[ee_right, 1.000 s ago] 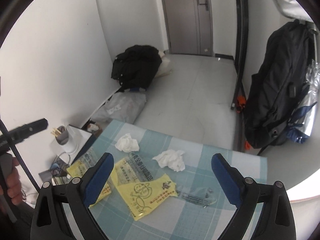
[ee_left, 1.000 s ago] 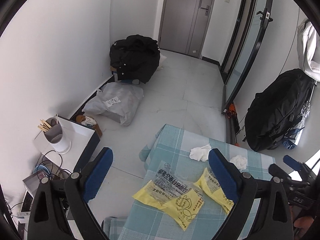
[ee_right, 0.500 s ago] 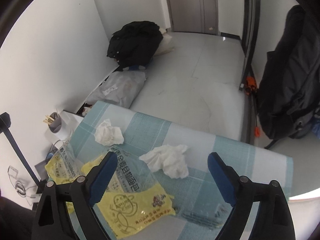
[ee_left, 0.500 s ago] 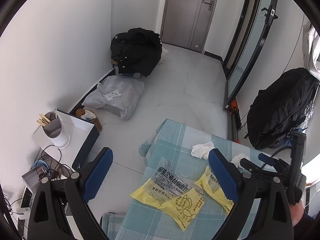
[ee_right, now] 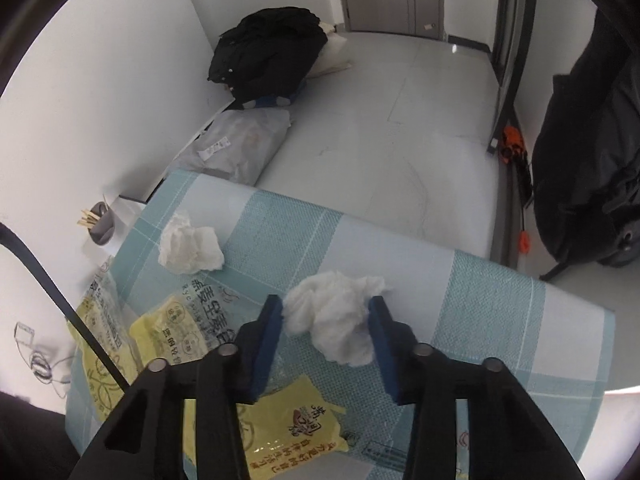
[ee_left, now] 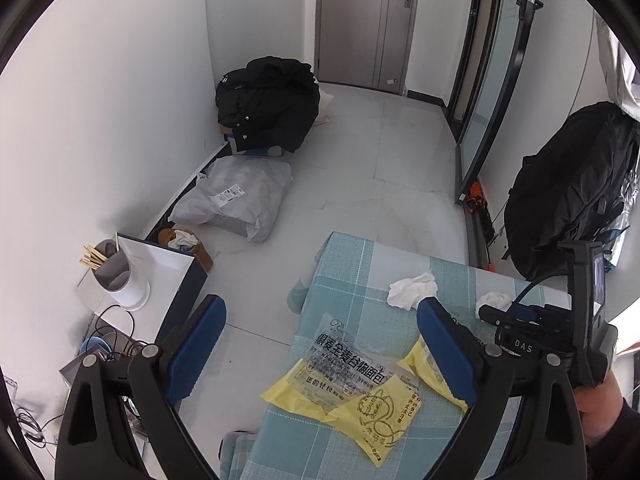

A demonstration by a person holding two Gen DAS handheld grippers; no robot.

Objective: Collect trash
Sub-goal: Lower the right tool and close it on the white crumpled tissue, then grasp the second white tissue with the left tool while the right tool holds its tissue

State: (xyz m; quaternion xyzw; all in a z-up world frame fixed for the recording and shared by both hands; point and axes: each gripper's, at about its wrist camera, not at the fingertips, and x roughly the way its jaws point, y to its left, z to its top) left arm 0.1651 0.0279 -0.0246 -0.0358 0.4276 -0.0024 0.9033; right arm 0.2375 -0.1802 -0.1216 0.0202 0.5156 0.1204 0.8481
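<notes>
Right gripper pitched steeply down over table, blue ribbed fingers just been closing, now pressing either side of crumpled white tissue — soft, fluffy wad sitting on woven teal-and-white check cloth. Second tissue ball near table's far left corner, apart. Glossy yellow-and-clear plastic wrappers flat, crinkled, just beside fingers. Left gripper angled down at table's left edge, fingers spread wide, nothing between them. Black backpack against right wall.
</notes>
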